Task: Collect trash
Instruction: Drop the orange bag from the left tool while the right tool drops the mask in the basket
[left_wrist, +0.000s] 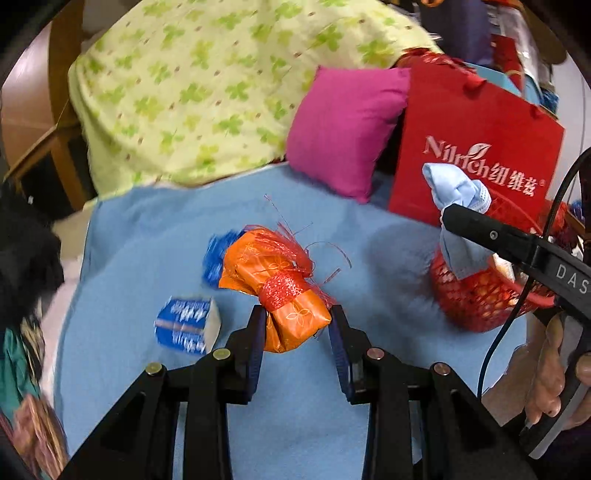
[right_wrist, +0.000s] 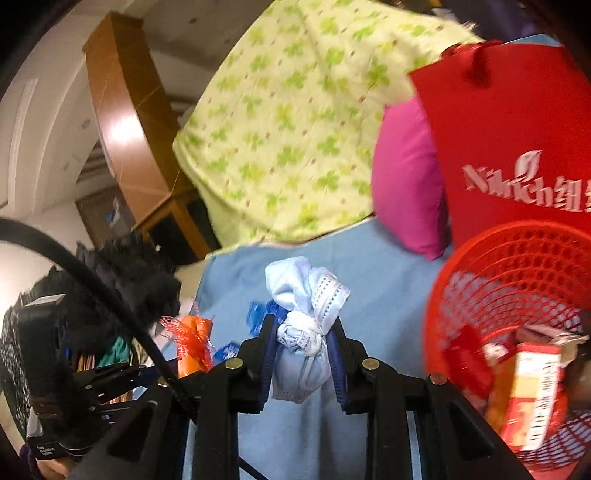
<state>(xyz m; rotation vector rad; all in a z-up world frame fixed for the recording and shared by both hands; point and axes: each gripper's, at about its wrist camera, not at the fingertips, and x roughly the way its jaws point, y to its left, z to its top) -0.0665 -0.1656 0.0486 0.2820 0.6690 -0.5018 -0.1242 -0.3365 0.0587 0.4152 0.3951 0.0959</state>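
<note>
Blue cloth (left_wrist: 155, 229) covers the surface on which everything lies, smooth and slightly creased, reaching from the near edge to a heap of bedding at the far side. A pale green quilt (left_wrist: 207, 88) printed with clover leaves is piled there, with a pink cushion (left_wrist: 347, 129) leaning against it on the right and a red paper bag (left_wrist: 476, 122) with white lettering standing just beside the cushion. Behind the quilt, at far left, stand a brown wooden cabinet (right_wrist: 125, 122) and a white wall.

On the cloth, the left tongs (left_wrist: 297, 319) are spread wide on either side of an orange packet (left_wrist: 273, 291) bound with a red glittery band; the left finger looks to touch the packet, while the right one stands just clear of it. A blue and white carton (left_wrist: 186, 325) lies just left of the packet, and a blue wrapper (left_wrist: 216, 258) lies behind it.

The right tongs (right_wrist: 303, 338) are closed on a crumpled pale blue mask (right_wrist: 306, 295), held up above the cloth. Just to the right of it stands a red mesh basket (right_wrist: 491, 258), with a red and white box (right_wrist: 528, 391) and other scraps already inside.
</note>
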